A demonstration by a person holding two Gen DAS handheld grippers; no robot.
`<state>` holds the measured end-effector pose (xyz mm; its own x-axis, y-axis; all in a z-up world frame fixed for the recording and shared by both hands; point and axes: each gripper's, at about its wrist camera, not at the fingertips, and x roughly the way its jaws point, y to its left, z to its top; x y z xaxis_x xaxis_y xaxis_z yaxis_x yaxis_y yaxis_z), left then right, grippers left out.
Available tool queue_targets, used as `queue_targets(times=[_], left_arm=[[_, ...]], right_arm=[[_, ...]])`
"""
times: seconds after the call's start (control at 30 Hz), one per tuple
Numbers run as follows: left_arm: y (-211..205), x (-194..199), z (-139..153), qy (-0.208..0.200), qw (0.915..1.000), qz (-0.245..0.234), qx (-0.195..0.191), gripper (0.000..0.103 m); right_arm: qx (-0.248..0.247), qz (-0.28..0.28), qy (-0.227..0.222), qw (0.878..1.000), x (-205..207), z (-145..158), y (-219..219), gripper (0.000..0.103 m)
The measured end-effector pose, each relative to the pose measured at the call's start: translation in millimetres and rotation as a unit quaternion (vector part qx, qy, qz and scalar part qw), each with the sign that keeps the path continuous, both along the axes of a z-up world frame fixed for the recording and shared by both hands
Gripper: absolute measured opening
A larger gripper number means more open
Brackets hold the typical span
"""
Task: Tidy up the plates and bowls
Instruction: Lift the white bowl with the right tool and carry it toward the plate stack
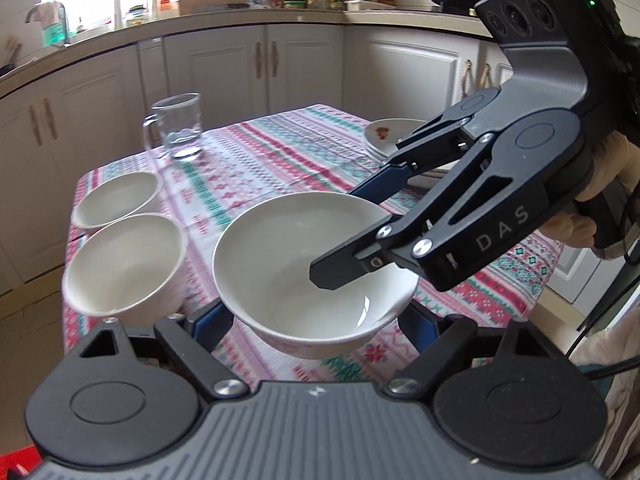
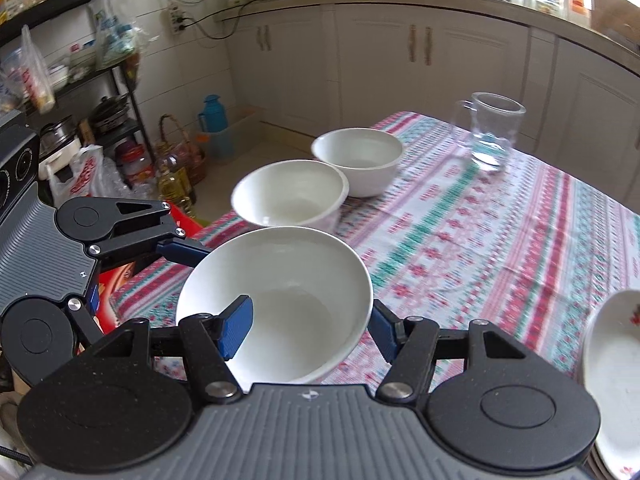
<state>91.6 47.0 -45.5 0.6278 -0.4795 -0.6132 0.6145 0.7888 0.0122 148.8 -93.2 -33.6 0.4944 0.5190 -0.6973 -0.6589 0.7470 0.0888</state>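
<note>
From the left wrist view, a white bowl (image 1: 312, 276) is seen raised above the table (image 1: 280, 152), cradled between the fingers of the left hand-held gripper (image 1: 316, 320), which are clamped on its outer sides. The right hand-held gripper (image 1: 348, 236) is closed on the rim, one finger inside. Two more bowls (image 1: 124, 264) sit at the table's left edge.

From the right wrist view, the same bowl (image 2: 280, 304) is pinched through its wall. Glazed ceramic is judged stiff, slippery and breakable; the rim grip suits it. Stacked plates (image 2: 612, 360) lie right.
</note>
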Motion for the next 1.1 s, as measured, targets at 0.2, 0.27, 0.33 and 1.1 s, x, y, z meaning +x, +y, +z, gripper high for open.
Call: queue_targets(times=[0.2, 0.27, 0.33, 1.1], left_arm=[[-19, 8, -5, 0.006, 0.9998, -0.021, -0.001, 0.088], [-24, 10, -7, 0.009, 0.9996, -0.026, -0.001, 0.088], [-28, 12, -8, 0.011, 0.9995, -0.028, 0.000, 0.088], [-43, 22, -19, 0.024, 0.9991, -0.035, -0.001, 0.096]], right_arm=[[-0.001, -0.029, 0.002, 1.000, 1, -3, -24, 0.068], [0.001, -0.035, 0.003, 0.999, 1, -4, -29, 0.068], [0.001, -0.040, 0.004, 0.999, 1, -5, -33, 0.068], [0.008, -0.058, 0.019, 0.998, 9, -17, -50, 0.083]])
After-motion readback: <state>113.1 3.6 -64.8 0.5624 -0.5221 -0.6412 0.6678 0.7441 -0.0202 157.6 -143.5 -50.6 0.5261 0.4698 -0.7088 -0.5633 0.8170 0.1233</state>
